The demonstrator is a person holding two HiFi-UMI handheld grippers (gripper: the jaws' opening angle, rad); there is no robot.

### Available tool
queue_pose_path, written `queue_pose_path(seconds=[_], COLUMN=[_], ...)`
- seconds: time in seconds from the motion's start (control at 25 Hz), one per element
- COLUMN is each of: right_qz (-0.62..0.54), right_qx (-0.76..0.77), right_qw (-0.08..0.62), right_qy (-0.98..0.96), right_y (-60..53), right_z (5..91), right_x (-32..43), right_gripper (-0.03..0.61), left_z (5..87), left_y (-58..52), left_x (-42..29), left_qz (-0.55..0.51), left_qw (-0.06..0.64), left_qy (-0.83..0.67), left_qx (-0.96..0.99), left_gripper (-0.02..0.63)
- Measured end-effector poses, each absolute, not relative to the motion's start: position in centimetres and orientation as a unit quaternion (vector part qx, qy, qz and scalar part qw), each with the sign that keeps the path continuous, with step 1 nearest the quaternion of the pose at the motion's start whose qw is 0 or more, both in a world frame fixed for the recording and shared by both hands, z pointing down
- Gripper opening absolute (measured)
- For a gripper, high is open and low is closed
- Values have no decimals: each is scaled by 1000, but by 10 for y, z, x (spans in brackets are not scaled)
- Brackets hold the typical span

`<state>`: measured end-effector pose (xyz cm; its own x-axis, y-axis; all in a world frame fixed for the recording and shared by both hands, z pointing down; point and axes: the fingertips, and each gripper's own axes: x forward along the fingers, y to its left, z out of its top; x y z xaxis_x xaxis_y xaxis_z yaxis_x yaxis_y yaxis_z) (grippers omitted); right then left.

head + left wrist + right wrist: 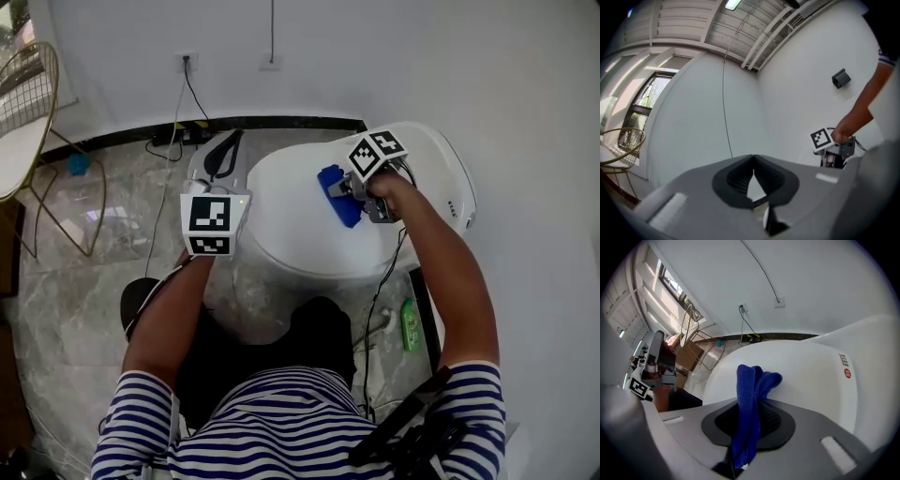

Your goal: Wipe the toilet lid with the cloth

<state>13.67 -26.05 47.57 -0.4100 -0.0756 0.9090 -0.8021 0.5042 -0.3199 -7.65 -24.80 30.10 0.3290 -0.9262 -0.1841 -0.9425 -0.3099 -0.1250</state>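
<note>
Right gripper view, right tongs (750,405) clamped on cloth (749,380) over toilet lid (806,376), left tongs (753,171) together

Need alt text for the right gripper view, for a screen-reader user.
The right tongs are shut on a bunched blue cloth, with the white toilet lid just beyond it. At far left a hand holds the left tongs, and a wall socket with a black cable sits on the white wall behind.
</note>
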Motion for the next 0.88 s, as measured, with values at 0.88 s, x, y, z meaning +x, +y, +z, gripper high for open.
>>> queue_pose_path(seconds=[0.88], right_qz=[384], right_qx=[126], right_qw=[470], right_qy=[-784], right_y=[-177], right_z=[509], right_x=[-58], right_gripper=[61], left_z=[295], left_y=[-233], left_x=[-136], left_qz=[47], left_qw=[108], left_qy=[612], left_qx=[-782], left_gripper=[5])
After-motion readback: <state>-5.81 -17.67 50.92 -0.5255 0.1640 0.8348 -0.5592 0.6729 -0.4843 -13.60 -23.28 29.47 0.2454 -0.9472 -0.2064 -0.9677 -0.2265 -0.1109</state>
